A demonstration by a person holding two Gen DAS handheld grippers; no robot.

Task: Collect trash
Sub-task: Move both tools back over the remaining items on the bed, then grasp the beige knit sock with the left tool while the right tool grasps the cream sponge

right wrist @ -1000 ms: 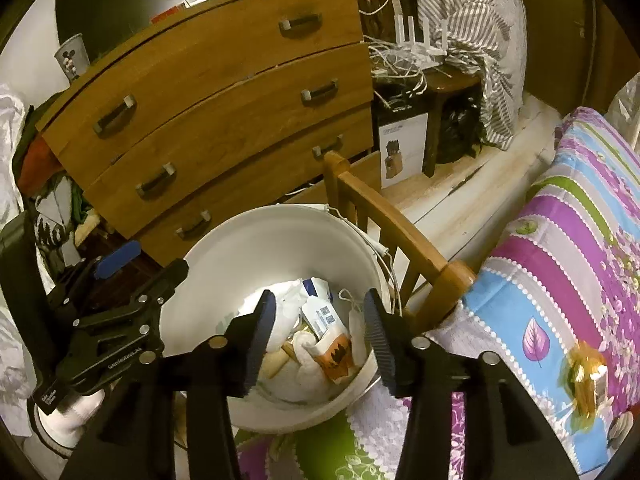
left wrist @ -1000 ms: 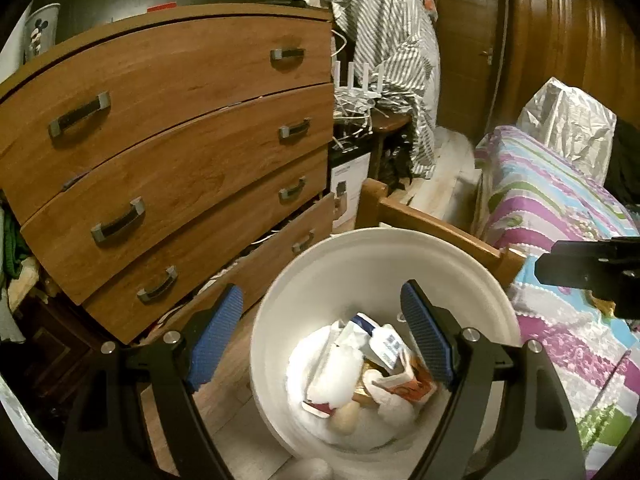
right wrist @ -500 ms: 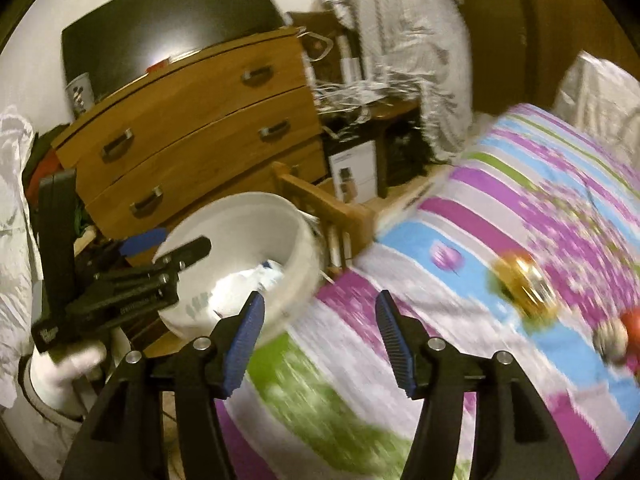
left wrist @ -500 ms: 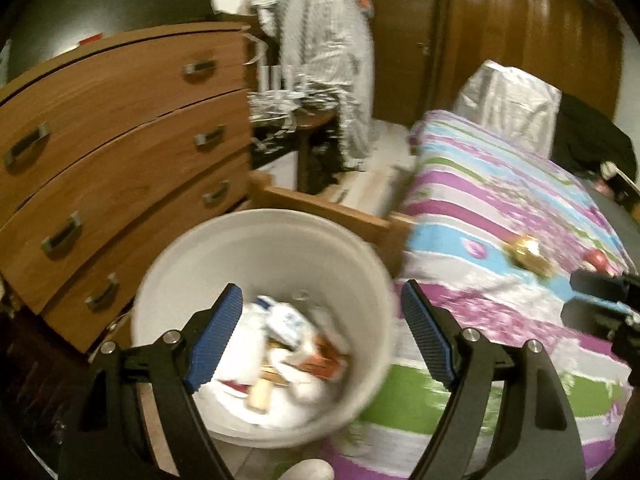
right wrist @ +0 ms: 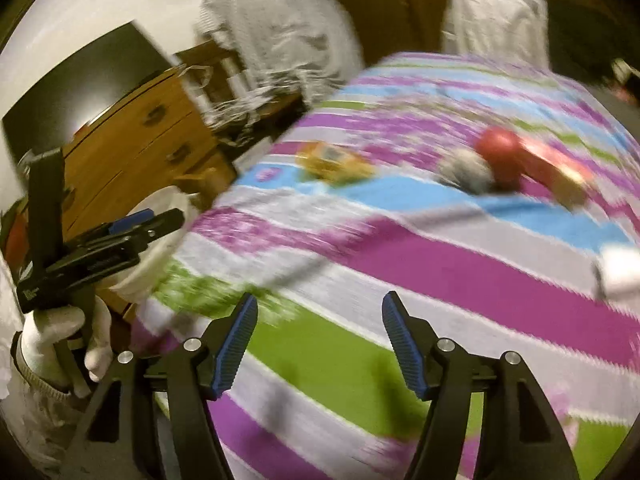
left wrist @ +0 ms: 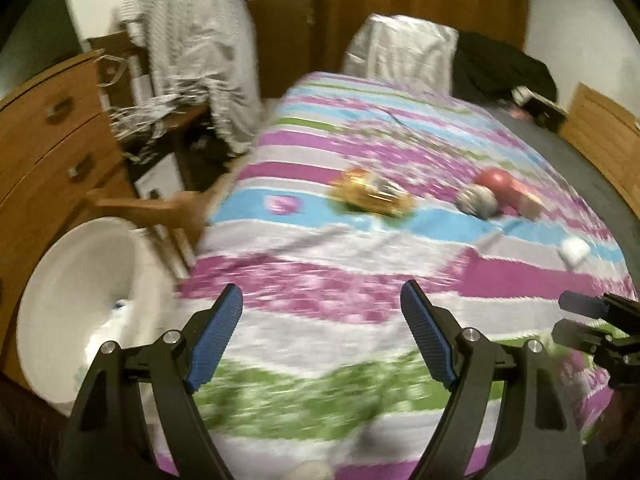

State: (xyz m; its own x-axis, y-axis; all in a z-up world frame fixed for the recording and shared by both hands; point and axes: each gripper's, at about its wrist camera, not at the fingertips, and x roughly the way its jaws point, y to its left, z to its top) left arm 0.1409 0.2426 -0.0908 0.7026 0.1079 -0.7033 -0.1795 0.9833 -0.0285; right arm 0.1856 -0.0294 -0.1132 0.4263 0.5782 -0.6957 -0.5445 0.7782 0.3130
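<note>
Blurred trash lies far ahead on the striped bedspread (left wrist: 360,264): an orange wrapper (left wrist: 370,196), a grey crumpled ball (left wrist: 478,200), a red item (left wrist: 500,182) and a small white piece (left wrist: 574,250). The white bin (left wrist: 76,300) holding trash stands at the left, beside the bed. My left gripper (left wrist: 321,294) hovers open over the bedspread, nothing between its pads. My right gripper (right wrist: 320,303) is over the bed too, its jaws opening and empty. In the right wrist view I see the wrapper (right wrist: 332,164), ball (right wrist: 466,170), red item (right wrist: 500,148) and white piece (right wrist: 618,268).
A wooden dresser (left wrist: 52,140) and a wooden chair back (left wrist: 160,204) stand left of the bed. Striped cloth (left wrist: 200,40) hangs behind. A silver bag (left wrist: 404,48) and dark clothing (left wrist: 500,68) lie at the bed's far end. A white-gloved hand (right wrist: 68,328) holds the left gripper.
Both grippers swung right, from above the bin to over the bed. The right jaws spread wider. The bin slid to the left edge of both views.
</note>
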